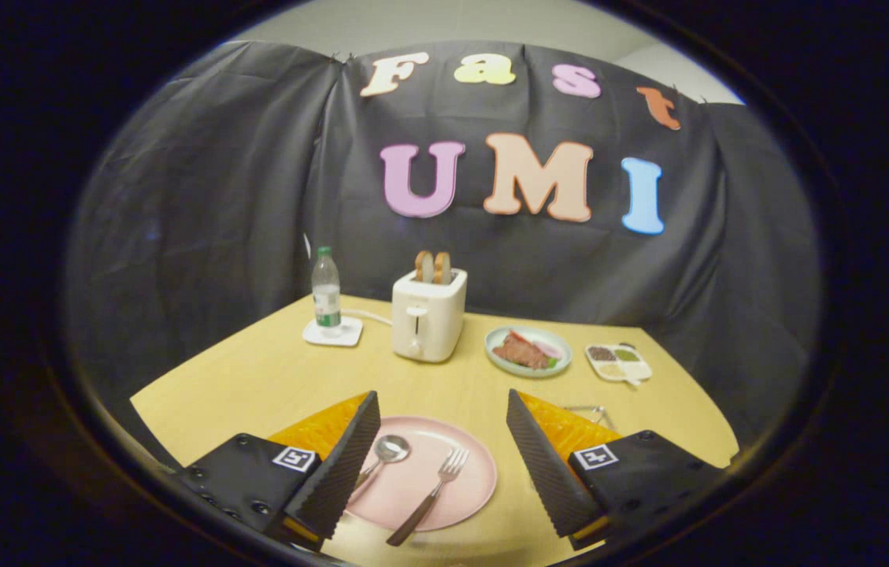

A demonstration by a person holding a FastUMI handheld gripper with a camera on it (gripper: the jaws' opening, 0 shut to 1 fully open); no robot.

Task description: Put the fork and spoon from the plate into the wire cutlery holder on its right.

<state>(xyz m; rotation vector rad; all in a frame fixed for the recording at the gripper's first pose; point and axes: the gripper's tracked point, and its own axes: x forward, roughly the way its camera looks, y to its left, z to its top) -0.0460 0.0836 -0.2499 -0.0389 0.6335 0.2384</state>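
Released gripper (442, 441) hangs above the plate (466, 494) at the table's near edge, fork (430, 496) and spoon (383, 455) untouched; next, descend onto one handle

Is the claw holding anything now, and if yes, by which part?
Nothing is held. The claw is open above the pink plate; the spoon and fork lie untouched on it.

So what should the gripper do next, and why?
Probably ease down toward the fork. The gripper is open and holds nothing, the fork and spoon both lie on the pink plate between its fingers, and the fork is nearer the middle.
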